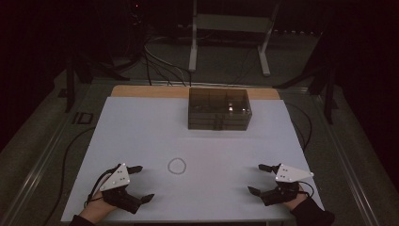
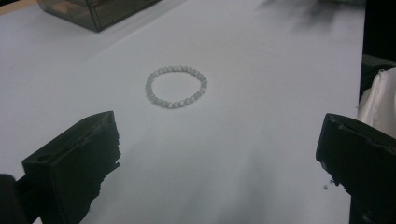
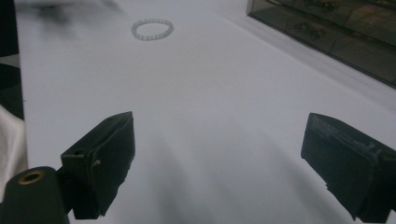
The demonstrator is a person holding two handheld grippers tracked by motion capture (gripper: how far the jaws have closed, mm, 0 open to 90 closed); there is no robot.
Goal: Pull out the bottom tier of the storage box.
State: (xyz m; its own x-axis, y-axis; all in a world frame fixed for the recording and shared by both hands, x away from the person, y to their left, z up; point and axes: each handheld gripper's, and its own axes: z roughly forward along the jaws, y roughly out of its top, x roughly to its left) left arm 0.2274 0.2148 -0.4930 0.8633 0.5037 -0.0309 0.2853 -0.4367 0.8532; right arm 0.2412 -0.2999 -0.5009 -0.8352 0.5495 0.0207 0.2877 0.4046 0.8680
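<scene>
A pale beaded bracelet [image 1: 177, 165] lies flat on the white counter [image 1: 141, 127], near the front and a little left of centre, well apart from the smoky transparent drawer box [image 1: 219, 108] at the far edge. The left claw [image 1: 139, 183] rests just to the bracelet's left with its jaws spread wide and nothing between them; the right claw [image 1: 256, 178] sits well off to the right, also wide open and empty.

The likeliest trouble is the pick itself — the bracelet is thin, lies flush on the sheet and is made of small round beads, so a claw coming in too high would close on air, and one coming in flat would probably push the loop across the smooth surface instead of catching it. A pinch on a single bead could let it roll out of the jaws. If the elastic loop is grabbed on one side only, it may swing and snag on the box's edge — and the dim light makes depth harder to judge
</scene>
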